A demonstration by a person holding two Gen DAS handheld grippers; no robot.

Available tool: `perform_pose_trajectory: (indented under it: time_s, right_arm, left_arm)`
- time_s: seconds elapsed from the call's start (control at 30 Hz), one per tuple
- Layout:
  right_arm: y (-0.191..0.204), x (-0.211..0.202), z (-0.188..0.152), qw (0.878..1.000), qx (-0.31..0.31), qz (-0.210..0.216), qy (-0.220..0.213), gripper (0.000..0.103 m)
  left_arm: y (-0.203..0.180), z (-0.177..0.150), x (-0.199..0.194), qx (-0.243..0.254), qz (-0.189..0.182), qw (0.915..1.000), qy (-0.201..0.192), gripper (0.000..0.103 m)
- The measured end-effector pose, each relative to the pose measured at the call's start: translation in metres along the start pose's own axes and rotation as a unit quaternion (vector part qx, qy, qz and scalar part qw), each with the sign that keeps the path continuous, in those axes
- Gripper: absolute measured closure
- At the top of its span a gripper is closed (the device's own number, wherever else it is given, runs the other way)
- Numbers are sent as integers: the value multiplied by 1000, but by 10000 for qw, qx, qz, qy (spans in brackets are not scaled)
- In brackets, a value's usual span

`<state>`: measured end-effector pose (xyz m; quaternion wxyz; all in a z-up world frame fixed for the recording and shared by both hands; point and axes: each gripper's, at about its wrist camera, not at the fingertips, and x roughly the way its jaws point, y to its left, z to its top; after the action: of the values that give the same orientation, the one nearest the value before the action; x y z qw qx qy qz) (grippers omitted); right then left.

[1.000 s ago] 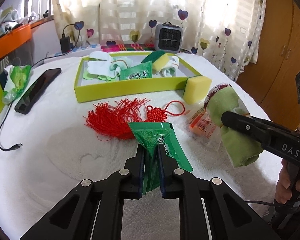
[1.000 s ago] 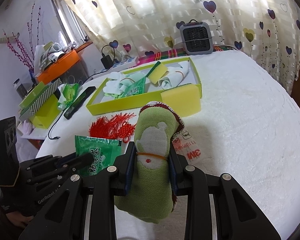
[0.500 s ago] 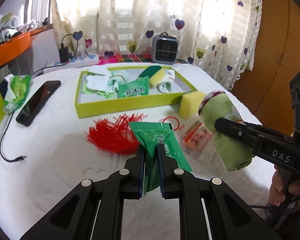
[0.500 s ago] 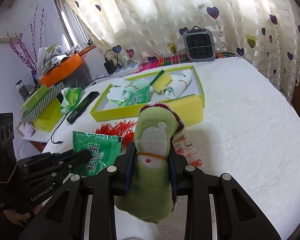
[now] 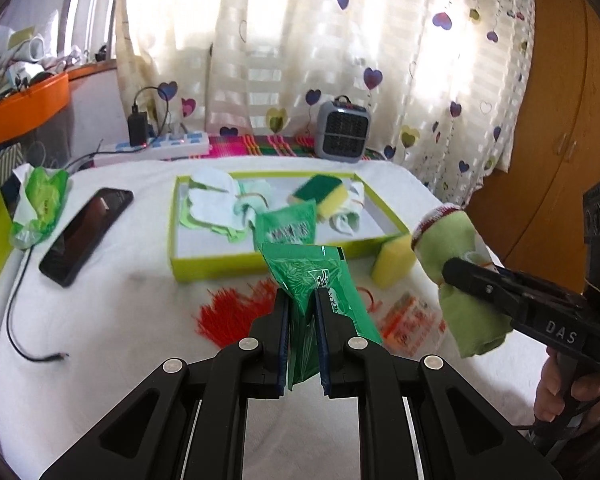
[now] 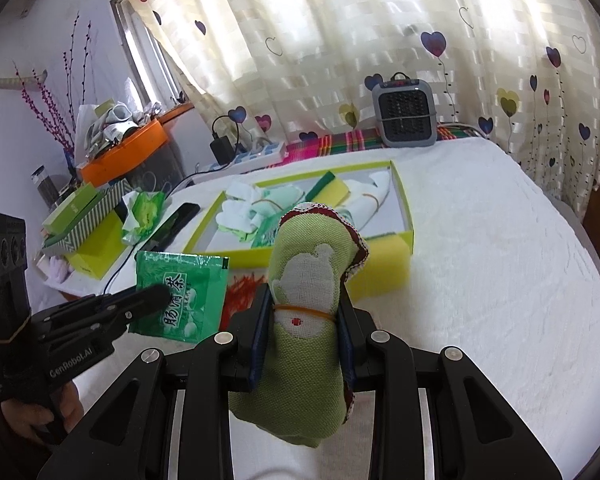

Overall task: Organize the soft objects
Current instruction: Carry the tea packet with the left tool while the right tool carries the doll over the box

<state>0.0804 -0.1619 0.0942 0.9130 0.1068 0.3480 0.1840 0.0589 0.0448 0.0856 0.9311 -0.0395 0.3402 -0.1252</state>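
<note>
Claws are filling the foreground of both views. The left claw (image 5: 301, 300) is clamping a green packet (image 5: 312, 276), its lower edge hiding between the pads. The right claw (image 6: 302, 316) is squeezing a green cloth pouch (image 6: 306, 280) at its waist, where a rubber band is circling it; the pouch's bottom is hanging below the pads. Both things are hanging clear above the white tabletop (image 6: 480, 300). A hand (image 6: 36, 416) is gripping the left handle, cut off by the frame edge.

Beneath the packet, a red tassel (image 5: 236, 312) is lying on the tabletop, partly covered, and an orange-printed wrapper (image 5: 410, 318) beside it is showing too blurred to read. A yellow sponge (image 6: 384, 264) is sitting against the near wall of the yellow-green tray (image 5: 220, 266), half hidden behind the pouch. Inside the tray are lying white and pale green cloths (image 5: 216, 210), another green packet (image 5: 290, 228) and a green-topped sponge (image 5: 326, 196). A phone (image 5: 86, 236) is lying left of the tray. Farther back, a small grey heater (image 6: 404, 116) is standing before the curtain.
</note>
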Motion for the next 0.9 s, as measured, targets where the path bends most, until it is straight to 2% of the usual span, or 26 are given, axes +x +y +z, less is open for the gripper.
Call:
perform_pose_trajectory:
  time_s: [0.3, 0.43, 0.67, 0.9]
  right_arm:
    - [6, 7, 24, 9999, -110, -6, -52, 72]
    - [7, 16, 33, 9999, -95, 23, -30, 72]
    - [14, 43, 54, 9998, -162, 54, 66, 72]
    - [18, 81, 75, 9995, -132, 55, 280, 72]
  left_arm:
    - [20, 33, 13, -121, -62, 9999, -102, 92]
    - [29, 46, 22, -88, 25, 9999, -119, 92]
    - [45, 68, 44, -109, 145, 9998, -108, 92]
    - [62, 73, 67, -208, 269, 9994, 75, 92]
